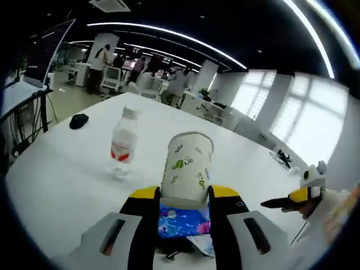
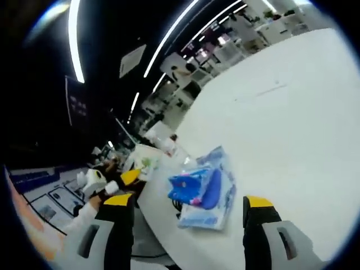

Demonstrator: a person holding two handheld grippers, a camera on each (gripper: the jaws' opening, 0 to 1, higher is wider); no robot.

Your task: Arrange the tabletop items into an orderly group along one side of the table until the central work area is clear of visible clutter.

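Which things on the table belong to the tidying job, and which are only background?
For the job: paper cup between the left gripper jaws, water bottle, blue packet, computer mouse, penguin toy.

Background: office desks, people standing far off, ceiling lights, windows.

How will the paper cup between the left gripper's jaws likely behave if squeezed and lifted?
The paper cup looks thin-walled, so it probably dents under a firm squeeze. It is tall and narrow, so likely tips if nudged high. Contents can't be seen; probably light.
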